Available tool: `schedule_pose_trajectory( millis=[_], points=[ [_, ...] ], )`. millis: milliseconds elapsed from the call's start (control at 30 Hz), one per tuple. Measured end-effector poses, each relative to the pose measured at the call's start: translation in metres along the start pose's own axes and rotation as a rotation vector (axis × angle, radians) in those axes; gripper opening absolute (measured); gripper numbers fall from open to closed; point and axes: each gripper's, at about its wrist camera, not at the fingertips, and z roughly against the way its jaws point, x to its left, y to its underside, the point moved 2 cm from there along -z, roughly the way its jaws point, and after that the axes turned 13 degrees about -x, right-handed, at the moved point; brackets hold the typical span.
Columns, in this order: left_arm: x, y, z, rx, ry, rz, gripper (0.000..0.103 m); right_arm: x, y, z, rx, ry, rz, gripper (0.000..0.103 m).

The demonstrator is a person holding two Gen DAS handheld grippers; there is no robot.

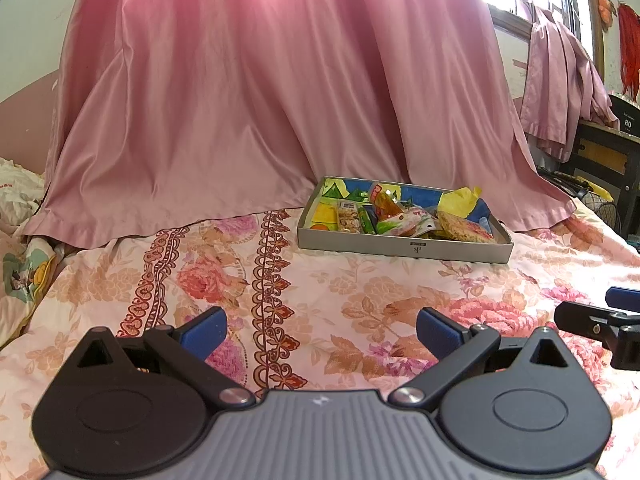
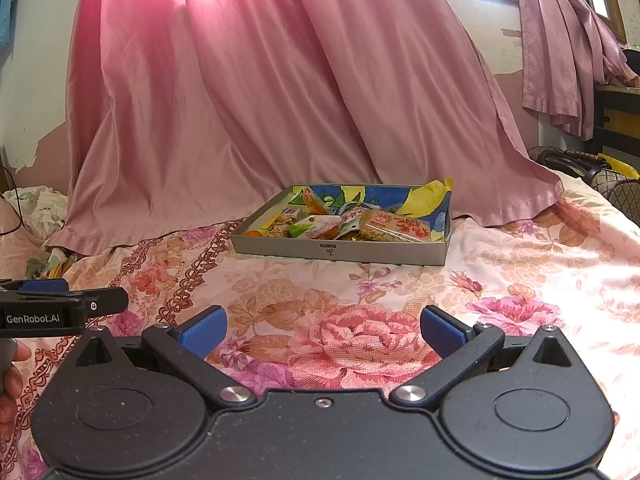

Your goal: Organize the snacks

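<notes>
The tray [image 1: 404, 249] is a shallow grey cardboard box lid resting flat on the bed [image 1: 320, 288], on a floral bedspread, at the foot of a pink curtain [image 1: 260, 100] that drapes onto the bed behind it. Its long axis runs left to right across the scene; one long wall faces near and carries a small printed mark. In the left wrist view the tray lies right of centre; in the right wrist view it lies close to centre.

The snacks [image 2: 340, 224] are piled loosely inside the tray in mixed orientations. A clear packet with red lettering [image 2: 396, 227] lies at the near right, its long axis roughly parallel to the near wall. A green-and-white packet [image 2: 314, 226] lies left of it.

Left gripper [image 1: 320, 332]: jaws apart, nothing between them, above the bedspread and well short of the tray. Right gripper [image 2: 323, 332]: jaws apart, empty, likewise near of the tray. The two grippers sit side by side.
</notes>
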Motion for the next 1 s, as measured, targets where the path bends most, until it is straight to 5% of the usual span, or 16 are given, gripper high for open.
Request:
schedule_pose_trajectory(
  millis=[467, 1000],
  points=[
    [-0.0001, 0.0003, 0.0002, 0.030, -0.058, 0.005, 0.103, 0.0004, 0.0006, -0.0001, 0.002, -0.001, -0.001, 0.102],
    [0.0014, -0.0034, 0.0007, 0.043, -0.036, 0.035, 0.103, 0.0031, 0.0012, -0.0005, 0.003, 0.000, 0.000, 0.102]
  ],
)
